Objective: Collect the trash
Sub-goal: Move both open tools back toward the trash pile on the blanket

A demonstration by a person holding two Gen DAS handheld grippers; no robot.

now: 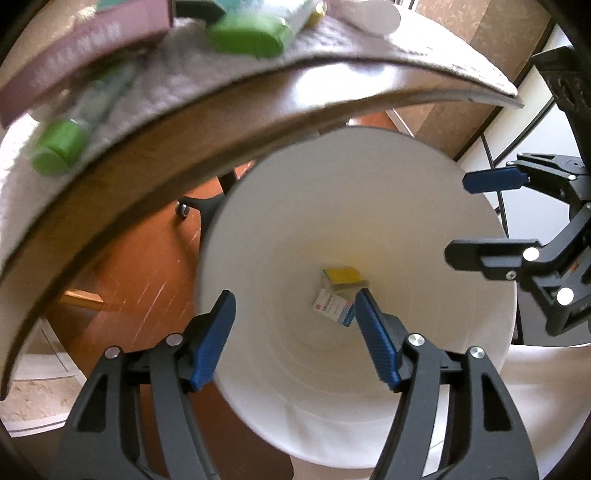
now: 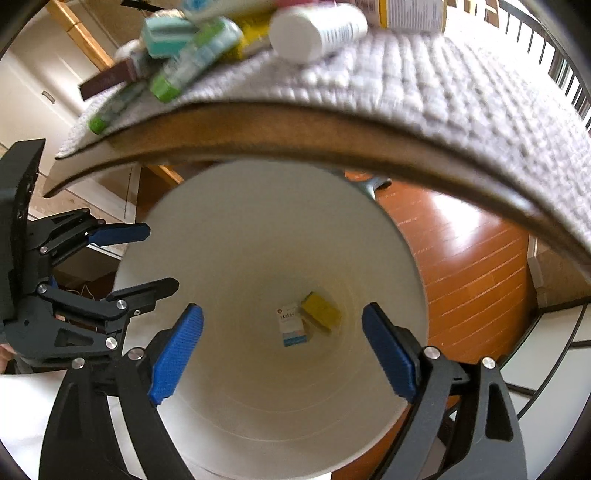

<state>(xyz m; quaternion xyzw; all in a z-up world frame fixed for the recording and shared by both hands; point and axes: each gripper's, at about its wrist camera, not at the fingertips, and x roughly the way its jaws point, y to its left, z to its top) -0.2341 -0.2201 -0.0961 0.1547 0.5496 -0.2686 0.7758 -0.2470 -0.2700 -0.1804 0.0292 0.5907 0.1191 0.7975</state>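
A white bin stands on the floor below the table edge; it also shows in the right wrist view. At its bottom lie a yellow box and a white and blue box. My left gripper is open and empty above the bin mouth. My right gripper is open and empty above the bin too. Each gripper shows in the other's view, the right one and the left one. More trash lies on the table: green-capped tubes, a white bottle.
A grey quilted mat covers the wooden table, whose edge overhangs the bin. A maroon box lies on the mat. Orange wooden floor surrounds the bin. A chair base stands left of the bin.
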